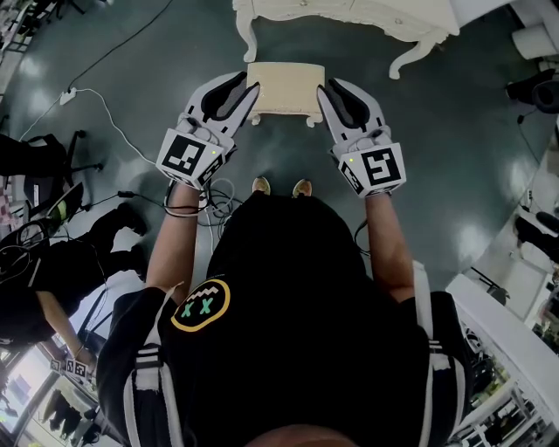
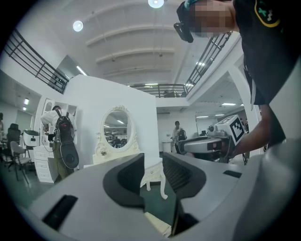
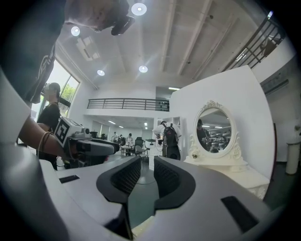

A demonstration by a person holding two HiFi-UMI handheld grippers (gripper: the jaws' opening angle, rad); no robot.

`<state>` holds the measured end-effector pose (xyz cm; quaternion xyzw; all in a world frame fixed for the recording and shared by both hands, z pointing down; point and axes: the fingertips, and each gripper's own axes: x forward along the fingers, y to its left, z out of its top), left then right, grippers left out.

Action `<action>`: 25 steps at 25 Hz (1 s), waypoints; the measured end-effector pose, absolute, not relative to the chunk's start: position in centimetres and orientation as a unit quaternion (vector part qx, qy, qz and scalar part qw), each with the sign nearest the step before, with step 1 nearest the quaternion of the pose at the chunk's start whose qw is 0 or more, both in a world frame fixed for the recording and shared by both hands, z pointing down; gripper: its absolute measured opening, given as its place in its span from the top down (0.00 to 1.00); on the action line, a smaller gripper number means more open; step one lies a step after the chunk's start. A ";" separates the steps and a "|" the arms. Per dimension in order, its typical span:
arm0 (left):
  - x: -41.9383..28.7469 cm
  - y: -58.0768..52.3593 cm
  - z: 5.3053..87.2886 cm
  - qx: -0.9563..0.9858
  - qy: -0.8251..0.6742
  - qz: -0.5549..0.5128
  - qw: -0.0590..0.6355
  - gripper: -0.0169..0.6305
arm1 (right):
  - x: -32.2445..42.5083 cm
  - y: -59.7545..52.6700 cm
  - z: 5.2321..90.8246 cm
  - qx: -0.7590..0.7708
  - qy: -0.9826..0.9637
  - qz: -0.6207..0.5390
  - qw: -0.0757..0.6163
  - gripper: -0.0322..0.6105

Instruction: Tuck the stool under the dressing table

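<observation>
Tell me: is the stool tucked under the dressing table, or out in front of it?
Out. In the head view the stool shows its whole seat, with bare floor between it and the dressing table.

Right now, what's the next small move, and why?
Probably close both on the cream rectangular stool: left hand-held gripper and right hand-held gripper flank its seat, jaws slightly apart around its edges, and it stands before the white carved dressing table, not under it.

Black shirt — yellow-ringed badge, white-striped sleeves.
</observation>
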<state>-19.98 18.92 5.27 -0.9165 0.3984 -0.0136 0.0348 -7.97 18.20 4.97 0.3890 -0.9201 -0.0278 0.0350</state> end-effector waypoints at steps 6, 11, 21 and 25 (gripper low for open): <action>-19.8 19.1 5.6 -0.920 0.390 -0.028 0.037 0.35 | -8.7 18.8 5.0 0.350 -0.936 -0.003 0.029 0.22; -19.7 19.1 6.9 -0.918 0.388 -0.067 0.046 0.19 | -8.5 18.8 6.1 0.350 -0.936 -0.007 0.045 0.02; -19.8 19.3 7.7 -0.914 0.395 -0.079 0.043 0.19 | -8.0 18.6 6.9 0.354 -0.933 -0.011 0.068 0.02; -20.1 19.4 9.0 -0.908 0.408 -0.090 0.029 0.19 | -7.6 18.6 8.1 0.357 -0.931 -0.003 0.081 0.02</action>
